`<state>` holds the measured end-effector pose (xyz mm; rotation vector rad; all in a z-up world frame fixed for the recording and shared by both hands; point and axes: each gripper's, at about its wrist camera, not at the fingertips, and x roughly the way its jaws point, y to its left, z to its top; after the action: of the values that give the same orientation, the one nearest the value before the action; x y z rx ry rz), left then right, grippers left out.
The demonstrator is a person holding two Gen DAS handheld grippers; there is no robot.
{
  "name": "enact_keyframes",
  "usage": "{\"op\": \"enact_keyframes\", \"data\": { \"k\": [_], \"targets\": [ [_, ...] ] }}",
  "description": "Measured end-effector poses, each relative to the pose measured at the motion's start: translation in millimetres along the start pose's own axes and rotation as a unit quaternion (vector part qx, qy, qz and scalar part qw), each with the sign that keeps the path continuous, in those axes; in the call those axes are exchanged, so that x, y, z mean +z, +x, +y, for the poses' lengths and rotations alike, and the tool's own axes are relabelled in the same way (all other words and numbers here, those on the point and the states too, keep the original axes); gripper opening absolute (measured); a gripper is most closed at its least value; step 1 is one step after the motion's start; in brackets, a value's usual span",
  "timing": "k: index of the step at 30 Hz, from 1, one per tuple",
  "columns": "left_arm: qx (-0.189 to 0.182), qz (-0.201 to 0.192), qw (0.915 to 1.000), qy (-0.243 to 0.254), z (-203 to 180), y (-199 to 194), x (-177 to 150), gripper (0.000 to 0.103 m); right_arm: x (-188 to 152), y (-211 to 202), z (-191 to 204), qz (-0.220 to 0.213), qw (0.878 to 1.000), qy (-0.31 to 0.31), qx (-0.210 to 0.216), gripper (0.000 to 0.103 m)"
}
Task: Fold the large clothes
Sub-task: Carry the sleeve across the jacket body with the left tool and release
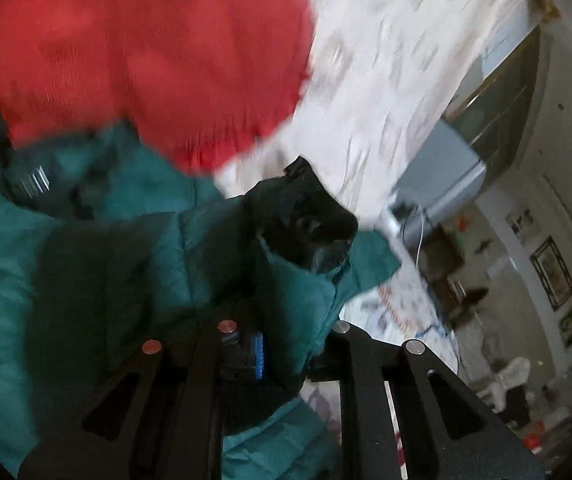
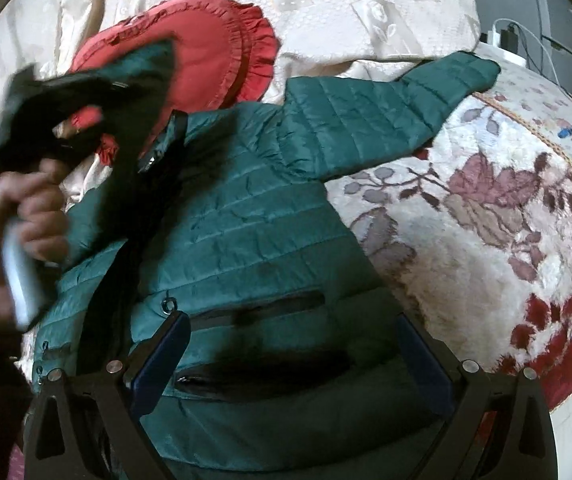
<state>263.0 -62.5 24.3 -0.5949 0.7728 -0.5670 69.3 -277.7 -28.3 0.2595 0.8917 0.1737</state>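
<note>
A teal quilted jacket (image 2: 254, 216) lies on the bed, one sleeve (image 2: 405, 92) stretched out to the right. My right gripper (image 2: 293, 356) is open just above the jacket's lower front, near the pocket zips. My left gripper (image 1: 282, 344) is shut on a fold of the jacket (image 1: 297, 296) and holds it lifted; the black cuff end (image 1: 305, 220) of the other sleeve sticks up beyond the fingers. In the right wrist view the left gripper (image 2: 66, 92) shows at the left, blurred, with that sleeve raised.
A red frilled cushion (image 2: 214, 52) lies behind the jacket against cream pillows (image 2: 325, 8). A floral blanket (image 2: 485, 208) covers the bed to the right. A charger and cables (image 2: 505, 36) sit at the far right. Room furniture (image 1: 465, 184) shows beyond the bed edge.
</note>
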Motion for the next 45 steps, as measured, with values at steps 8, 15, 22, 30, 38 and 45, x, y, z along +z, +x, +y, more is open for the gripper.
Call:
{"op": "enact_keyframes", "data": {
  "k": [8,15,22,30,38,45],
  "targets": [
    [0.000,0.097,0.9948,-0.032,17.0,21.0,-27.1,0.059,0.7,8.0,-4.3,0.012,1.000,0.001,-0.008,0.100],
    [0.052,0.016,0.9984,0.017,52.8,-95.1,-15.1,0.060,9.9,0.6,-1.9,0.019,1.000,-0.002,-0.010,0.100],
    [0.262,-0.098,0.9584,-0.059,158.8,-179.0,31.3,0.059,96.6,-3.3,45.7,-0.037,0.994,-0.084,0.056,0.101],
    [0.334,-0.044,0.9399,-0.054,200.2,-138.8,25.1,0.059,116.0,144.1,97.7,0.088,0.972,-0.169,0.135,0.101],
    [0.331,-0.130,0.9324,-0.063,182.9,-168.1,35.7,0.060,140.7,131.9,92.9,0.046,0.975,-0.164,0.142,0.097],
    [0.367,-0.110,0.9222,-0.052,205.6,-138.8,10.7,0.061,138.3,224.1,99.9,0.110,0.974,-0.160,0.118,0.103]
  ]
}}
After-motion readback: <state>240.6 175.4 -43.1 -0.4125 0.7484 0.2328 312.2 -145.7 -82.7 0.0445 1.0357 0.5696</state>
